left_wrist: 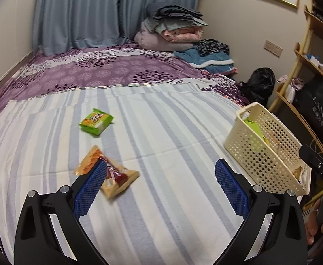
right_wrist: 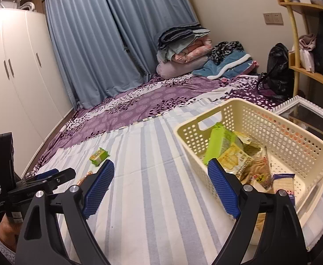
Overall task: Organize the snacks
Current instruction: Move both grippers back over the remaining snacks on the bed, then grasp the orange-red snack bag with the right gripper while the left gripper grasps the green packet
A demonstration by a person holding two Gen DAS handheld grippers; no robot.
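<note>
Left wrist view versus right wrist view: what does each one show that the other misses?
Only the left wrist view shows the whole orange and red snack packet lying by its open tongs.

Only the right wrist view shows the white wardrobe and the packets piled inside the cream perforated plastic basket, behind its open tongs.

Both show the basket, the green snack packet and the striped bedsheet.

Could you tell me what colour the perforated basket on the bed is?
Cream, a pale yellowish white basket; the right wrist view shows it best.
</note>
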